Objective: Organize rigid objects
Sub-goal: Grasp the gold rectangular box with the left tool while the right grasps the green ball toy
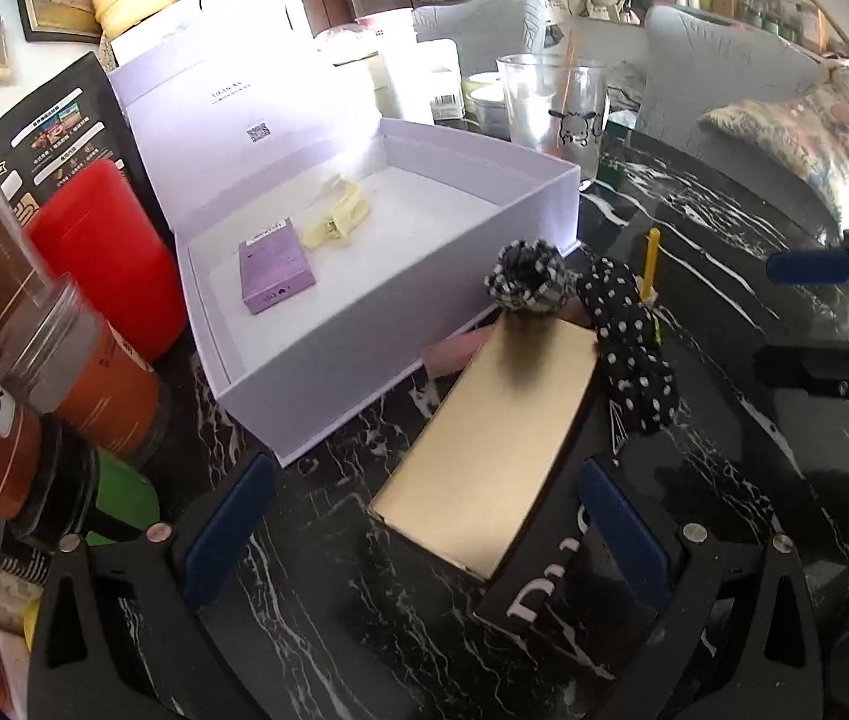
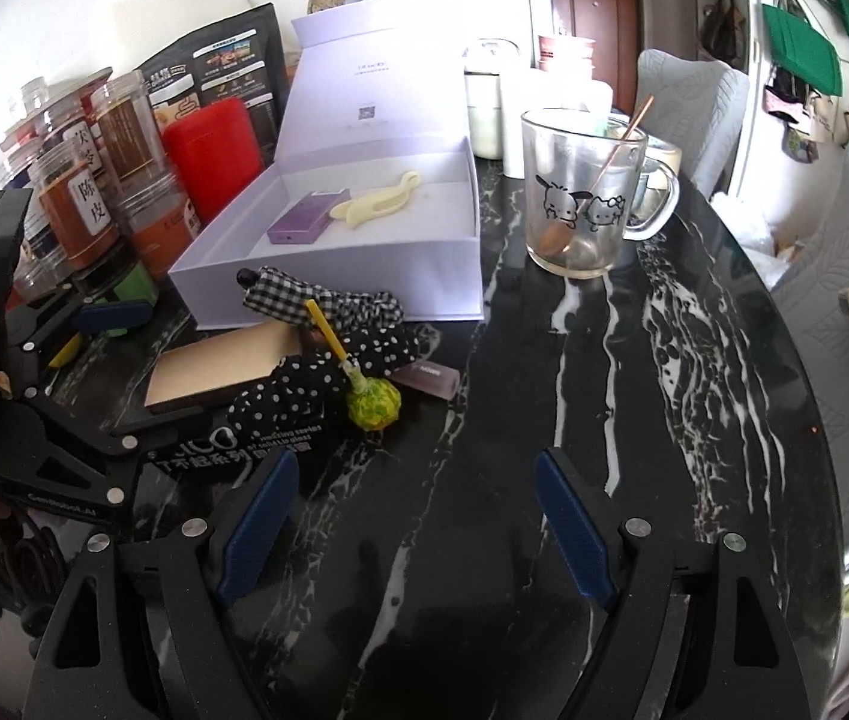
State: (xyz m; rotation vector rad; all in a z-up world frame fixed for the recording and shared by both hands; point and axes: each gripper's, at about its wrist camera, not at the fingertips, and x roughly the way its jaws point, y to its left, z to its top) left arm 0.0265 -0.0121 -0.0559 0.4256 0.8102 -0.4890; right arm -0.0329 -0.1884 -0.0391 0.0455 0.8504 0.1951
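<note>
Two handheld grippers are being shown, each built of matte black plastic. On the left gripper (image 1: 424, 531), ribbed dark-blue pads (image 1: 226, 525) are being carried on angular black fingers, with round silver screws set at the joints. The same blue pads (image 2: 574, 531), silver screws and triangular cut-outs are being seen on the right gripper (image 2: 415, 525). Small white lettering is being displayed along the left gripper's black side.

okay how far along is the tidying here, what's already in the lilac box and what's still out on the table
Done: a purple card box and a pale yellow clip lie in the open lilac box.
In hand: nothing; the left gripper and right gripper are open and empty.
Left: the gold box, both scrunchies and the lollipop sit outside.
</note>
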